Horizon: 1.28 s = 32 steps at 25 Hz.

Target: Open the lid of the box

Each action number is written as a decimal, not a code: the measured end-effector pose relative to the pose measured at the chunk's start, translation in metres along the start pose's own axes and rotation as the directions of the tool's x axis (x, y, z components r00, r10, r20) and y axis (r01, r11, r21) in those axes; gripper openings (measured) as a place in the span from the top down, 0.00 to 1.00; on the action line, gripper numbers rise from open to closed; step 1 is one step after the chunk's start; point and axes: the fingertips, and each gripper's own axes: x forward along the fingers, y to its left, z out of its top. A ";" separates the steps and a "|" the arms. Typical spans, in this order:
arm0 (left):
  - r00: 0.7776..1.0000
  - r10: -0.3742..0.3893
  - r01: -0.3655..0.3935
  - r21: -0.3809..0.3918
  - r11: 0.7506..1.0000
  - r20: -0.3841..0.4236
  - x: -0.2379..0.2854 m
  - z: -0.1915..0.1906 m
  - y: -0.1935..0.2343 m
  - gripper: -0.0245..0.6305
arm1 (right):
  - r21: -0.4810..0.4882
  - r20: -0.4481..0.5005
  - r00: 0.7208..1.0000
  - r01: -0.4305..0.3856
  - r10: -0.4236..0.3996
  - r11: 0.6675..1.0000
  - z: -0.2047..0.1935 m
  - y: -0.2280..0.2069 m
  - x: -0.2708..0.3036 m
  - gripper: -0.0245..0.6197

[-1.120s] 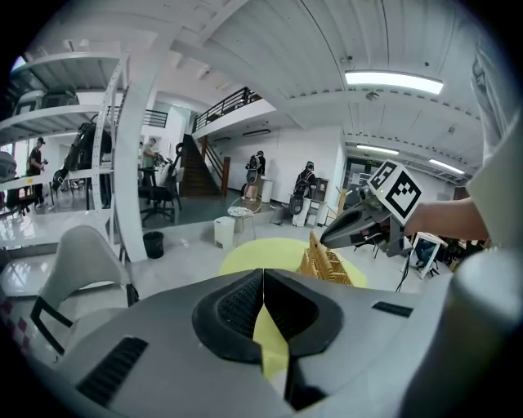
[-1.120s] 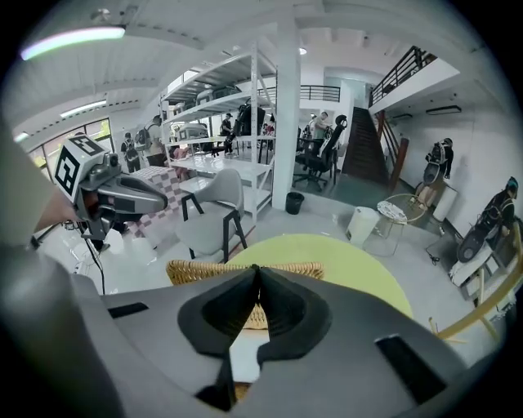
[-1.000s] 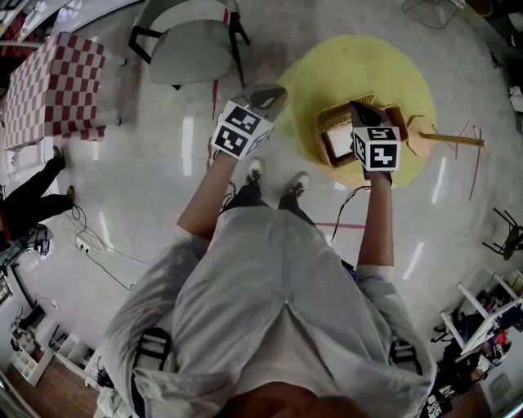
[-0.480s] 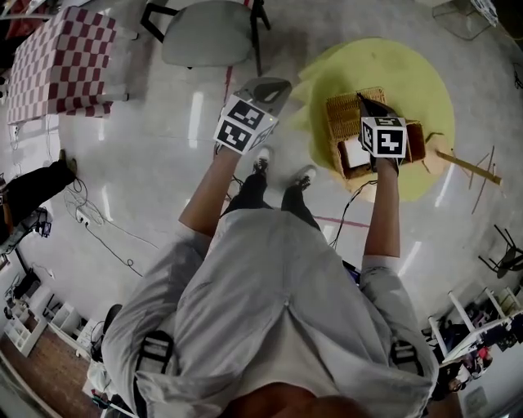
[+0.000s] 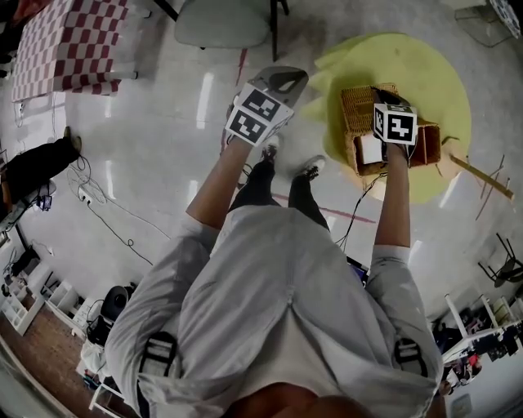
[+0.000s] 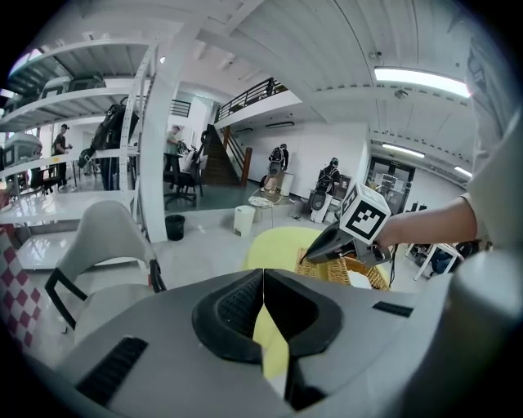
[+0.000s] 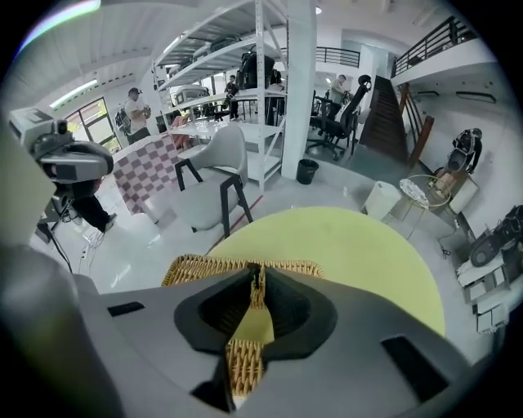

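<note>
A wicker box (image 5: 413, 149) stands on the round yellow table (image 5: 433, 73), its white inside (image 5: 369, 151) showing. Its woven lid (image 5: 359, 106) is swung up and leans toward the far side. My right gripper (image 5: 378, 91) is shut on the lid's free edge; in the right gripper view a strip of wicker sits pinched between the jaws of the right gripper (image 7: 255, 279), and the lid (image 7: 204, 268) spreads out to both sides. My left gripper (image 5: 292, 77) hangs left of the table, shut and empty. In the left gripper view the left gripper (image 6: 263, 273) points at the table (image 6: 274, 245) and box (image 6: 347, 272).
A grey chair (image 5: 221, 20) stands beyond the left gripper, and a table with a red-checked cloth (image 5: 69, 41) is at the far left. Cables (image 5: 106, 220) trail over the glossy floor. Thin wooden sticks (image 5: 482, 175) lie right of the yellow table. Shelves and several people are in the background.
The head view has shifted, so table and box sit higher and further right. The right gripper stays shut on the lid, which leans further back. The left gripper remains shut beside the table.
</note>
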 end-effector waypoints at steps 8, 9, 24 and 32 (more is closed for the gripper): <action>0.999 -0.020 0.019 0.030 0.999 0.041 -0.022 0.011 -0.025 0.92 | 0.054 0.134 0.990 0.026 -0.033 0.998 0.011 0.007 -0.056 0.82; 0.999 -0.026 0.024 0.040 0.999 0.047 -0.024 0.014 -0.030 0.92 | 0.058 0.153 0.987 0.034 -0.042 0.998 0.012 0.008 -0.066 0.83; 0.979 -0.094 0.059 0.187 0.981 0.181 -0.077 0.078 -0.113 0.92 | 0.103 0.444 0.872 0.179 -0.206 0.979 0.012 0.014 -0.256 0.91; 0.953 -0.125 0.049 0.268 0.962 0.275 -0.112 0.126 -0.142 0.92 | 0.103 0.550 0.793 0.248 -0.263 0.963 0.012 0.022 -0.341 0.92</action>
